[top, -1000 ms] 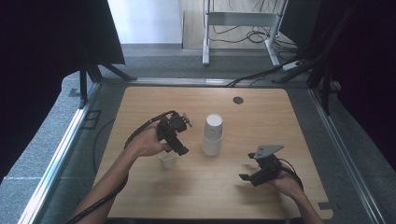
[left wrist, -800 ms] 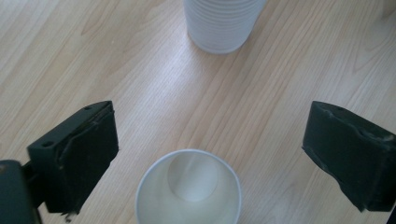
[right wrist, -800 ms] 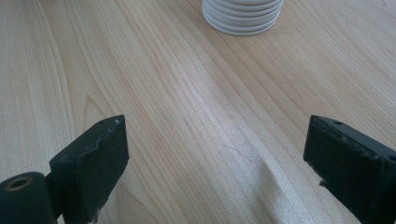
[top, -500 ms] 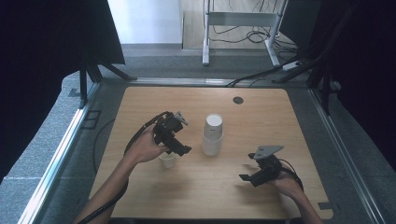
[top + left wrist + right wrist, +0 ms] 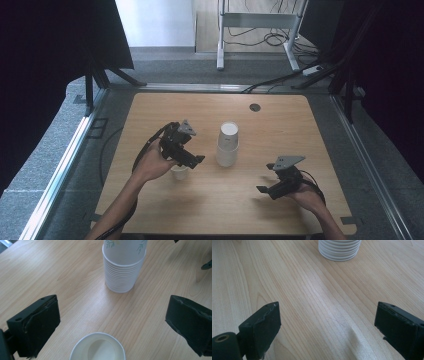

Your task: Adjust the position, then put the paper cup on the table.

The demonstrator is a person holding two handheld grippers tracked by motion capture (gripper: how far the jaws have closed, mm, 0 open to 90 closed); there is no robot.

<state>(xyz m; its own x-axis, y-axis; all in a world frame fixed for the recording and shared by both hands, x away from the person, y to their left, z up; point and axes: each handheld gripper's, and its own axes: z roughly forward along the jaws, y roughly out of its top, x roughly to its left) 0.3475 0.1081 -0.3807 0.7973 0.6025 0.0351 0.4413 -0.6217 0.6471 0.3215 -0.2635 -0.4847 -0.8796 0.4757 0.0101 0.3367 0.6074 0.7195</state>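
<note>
High view showed the left gripper spread wide, its jaws just opened off the single cup standing upright beside the stack, the right gripper idle and unclenched; next likely called for drawing clear.

Dim, soft daylight from the far side (surroundings black).

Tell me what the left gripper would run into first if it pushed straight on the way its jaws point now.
Probably the stack of paper cups, upright straight ahead between the open jaws of the left gripper. The single cup sits low and near, apparently below that line, though depth is hard to judge.
</note>
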